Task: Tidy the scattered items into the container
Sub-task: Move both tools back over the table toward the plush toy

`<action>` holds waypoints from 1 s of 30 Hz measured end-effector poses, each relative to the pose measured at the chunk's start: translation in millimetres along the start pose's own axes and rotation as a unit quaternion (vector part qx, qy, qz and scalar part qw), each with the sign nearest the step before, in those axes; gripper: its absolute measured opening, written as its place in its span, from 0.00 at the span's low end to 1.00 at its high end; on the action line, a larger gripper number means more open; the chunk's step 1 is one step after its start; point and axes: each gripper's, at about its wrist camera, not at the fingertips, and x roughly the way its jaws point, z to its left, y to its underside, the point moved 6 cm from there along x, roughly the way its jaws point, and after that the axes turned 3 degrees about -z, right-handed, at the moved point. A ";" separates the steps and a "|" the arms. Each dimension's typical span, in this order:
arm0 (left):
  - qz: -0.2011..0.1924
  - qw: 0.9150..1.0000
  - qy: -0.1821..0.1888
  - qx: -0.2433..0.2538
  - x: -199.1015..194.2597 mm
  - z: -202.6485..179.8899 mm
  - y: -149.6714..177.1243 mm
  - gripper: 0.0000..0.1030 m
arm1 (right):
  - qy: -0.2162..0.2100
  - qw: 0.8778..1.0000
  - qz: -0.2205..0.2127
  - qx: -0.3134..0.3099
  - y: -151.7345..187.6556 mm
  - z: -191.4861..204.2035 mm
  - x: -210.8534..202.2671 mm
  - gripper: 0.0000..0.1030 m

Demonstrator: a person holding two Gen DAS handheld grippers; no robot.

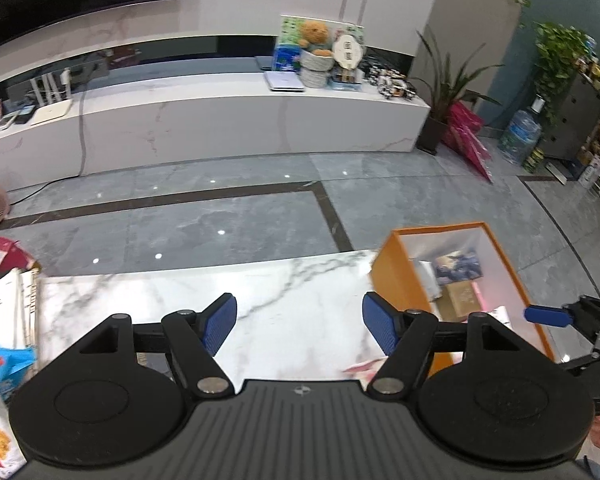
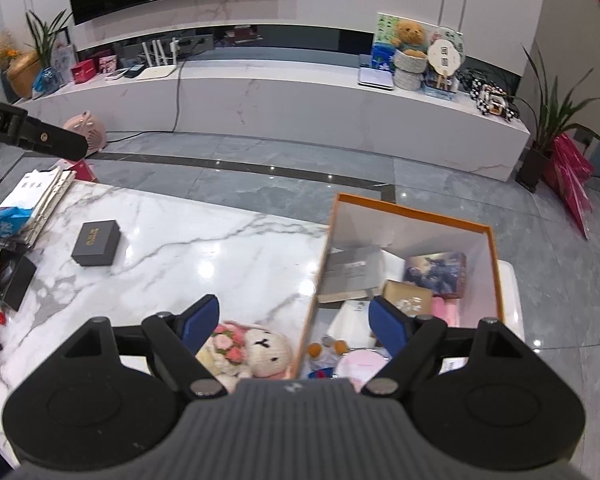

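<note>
From my left gripper (image 1: 299, 326) I see both blue pads standing well apart with nothing between them, only bare marble table (image 1: 148, 312) beneath. The orange box (image 1: 396, 276), the container I am filling, sits at about two o'clock from that gripper, its open top showing a blue printed carton (image 1: 458, 266) and a brown carton (image 1: 460, 298) inside. The tip of my right gripper (image 1: 548, 316) pokes in at three o'clock, over the box's near edge. Through the right wrist camera, my right gripper (image 2: 296, 320) is also spread wide and empty, straddling the orange box's (image 2: 498, 276) left wall: the left pad hangs over the table, the right pad over the box interior. Just under the left pad, at seven o'clock, a knitted white bunny with pink flowers (image 2: 256, 350) lies on the marble right beside the box wall, still outside it. A dark gift box (image 2: 97, 242) rests on the table well away at ten o'clock, near a stack of papers (image 2: 40, 196) at the table's far left edge. Inside the box I make out a grey booklet (image 2: 350, 274) and a round pink item (image 2: 360, 364).
</note>
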 end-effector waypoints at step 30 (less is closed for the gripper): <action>0.055 0.987 -0.118 -0.097 84.0 179.3 98.5 0.86 | -0.030 0.995 0.041 -0.082 41.1 76.3 83.0 0.88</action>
